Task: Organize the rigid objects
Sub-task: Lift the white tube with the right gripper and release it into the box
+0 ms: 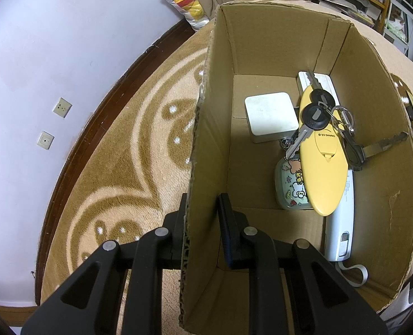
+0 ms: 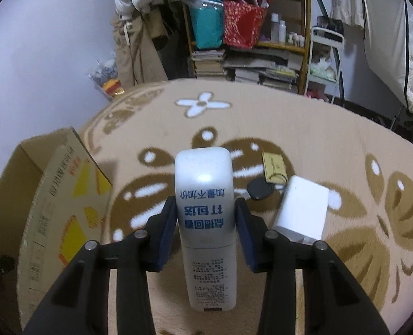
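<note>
Patterned tan rug [image 2: 304,128] covers the floor, with cluttered shelves at 12 o'clock in the right wrist view. Left gripper [image 1: 202,217] straddles the near wall of the cardboard box [image 1: 379,128], one finger outside and one inside; whether it pinches the wall firmly I cannot tell. Inside the box lie a white square case [image 1: 270,115], a yellow oval case [image 1: 325,162], a bunch of keys [image 1: 318,111], a cartoon tin [image 1: 288,184] and a white handset [image 1: 343,223]. Right gripper [image 2: 206,229] is clamped on a white remote [image 2: 205,195], pads at its sides near mid-length. The box sits at 9 o'clock from it. A white block [image 2: 304,209], black disc [image 2: 259,188] and tan card [image 2: 273,164] remain on the rug at 2 o'clock. Judgement: carry the remote over the rim, lower it toward bare floor at the box's left, release low, while the left steadies the wall.
</note>
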